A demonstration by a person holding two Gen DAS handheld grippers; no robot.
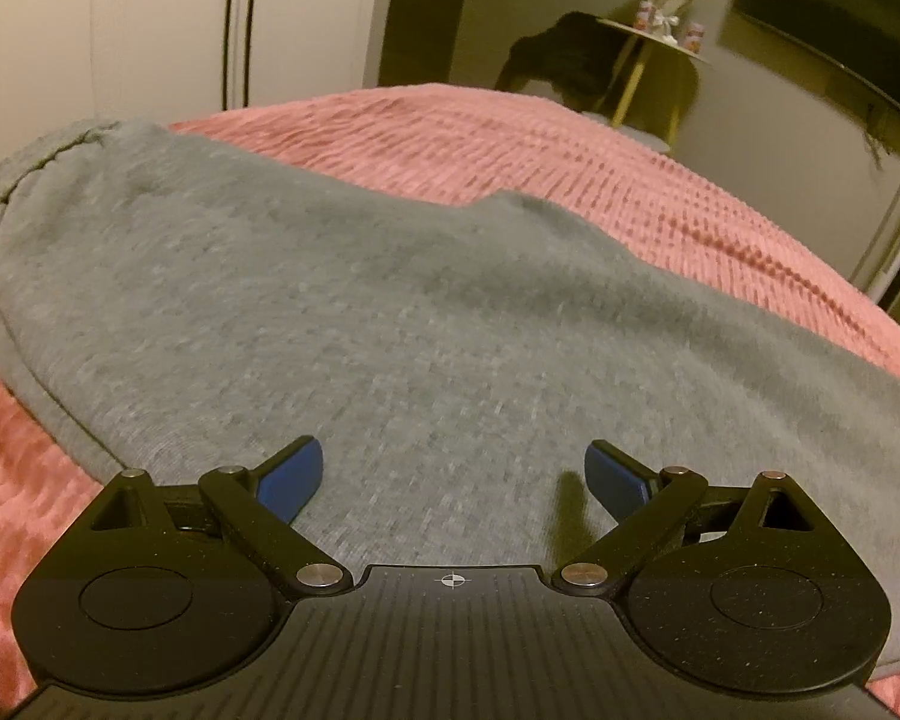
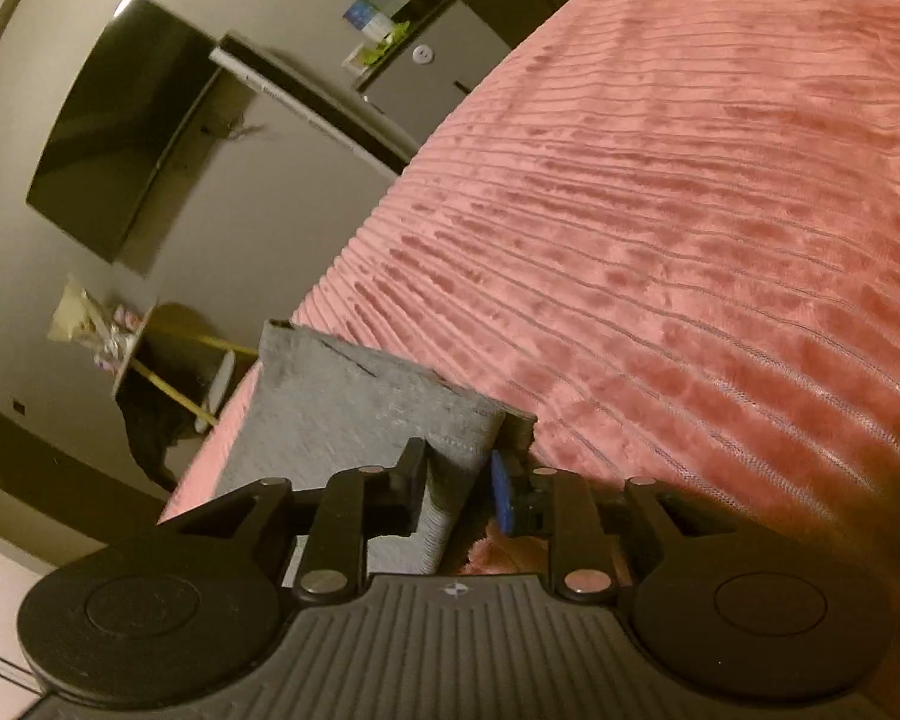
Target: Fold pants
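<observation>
While spread on the pink bedspread (image 1: 570, 144):
Pants (image 1: 330, 300): soft, limp, light knit.
Left gripper (image 1: 455, 483): jaws spread, empty.
Right gripper (image 2: 459, 483): pinching ribbed cuff (image 2: 450, 462).
Hold: hems, waistband.

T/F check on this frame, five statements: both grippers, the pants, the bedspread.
1. The left gripper is wide open above the grey pants. True.
2. The right gripper has nothing between its fingers. False: a ribbed edge of the pants sits between them.
3. The bedspread is pink and ribbed. True.
4. The pants are blue denim. False: grey knit fabric.
5. The left gripper grips the bedspread. False: it grips nothing.
</observation>
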